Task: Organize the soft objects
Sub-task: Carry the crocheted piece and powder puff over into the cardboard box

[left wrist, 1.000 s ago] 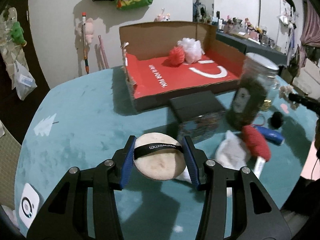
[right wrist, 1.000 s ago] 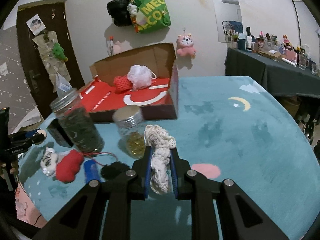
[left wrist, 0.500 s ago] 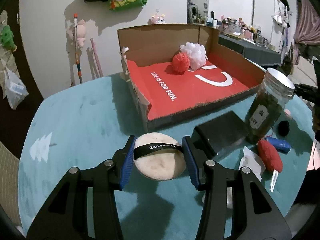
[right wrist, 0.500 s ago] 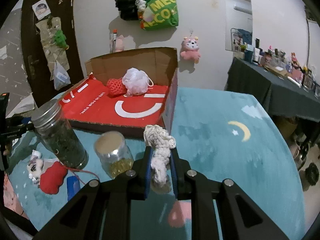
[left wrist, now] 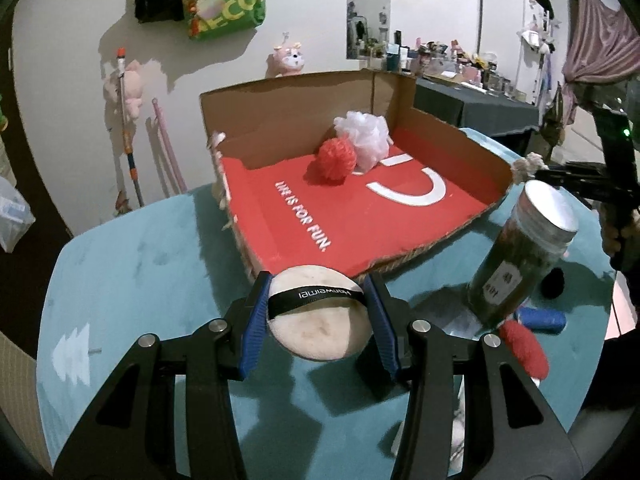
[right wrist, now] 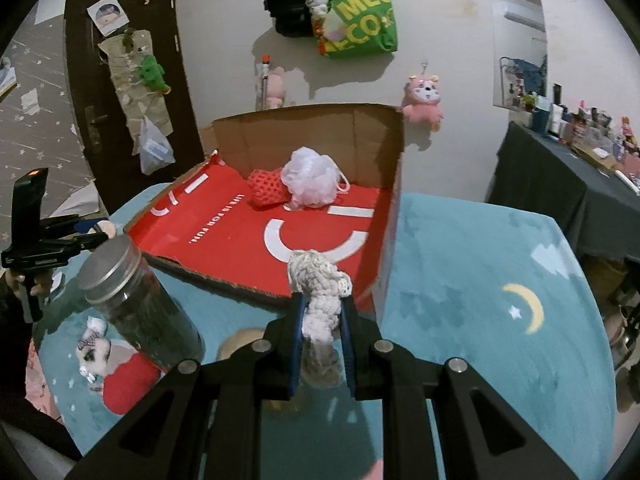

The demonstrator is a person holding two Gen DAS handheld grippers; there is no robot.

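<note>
Two soft items already in the cardboard box (left wrist: 448, 148): a red mesh ball (left wrist: 337, 159) and a white bath pouf (left wrist: 365, 140), touching each other at the back wall. We judge the task roughly half done.

Two more in transit. Our left gripper (left wrist: 317, 316) has its jaws clamped on a round powder puff (left wrist: 318, 330), black strap facing up, held above the teal counter (left wrist: 132, 276) just short of the box's near edge. Our right gripper (right wrist: 320, 322) has its jaws clamped on a cream crocheted piece (right wrist: 320, 292), which stands up between the blue pads (right wrist: 297, 336), also just short of the box's front edge, near the right-hand wall.

Left on the counter: a red plush thing (left wrist: 524, 350) and a small white stuffed toy (right wrist: 94, 346), both beside the dark glass jar (left wrist: 520, 256). A small black ball (left wrist: 553, 283) near them may be soft too; we cannot tell. The jar and a blue cylinder (left wrist: 540, 317) look hard and presumably stay out.

Pose: both grippers level, pointing forward at the box from opposite front corners, raised clear of the counter. Each needs to go forward over the red floor before release.
</note>
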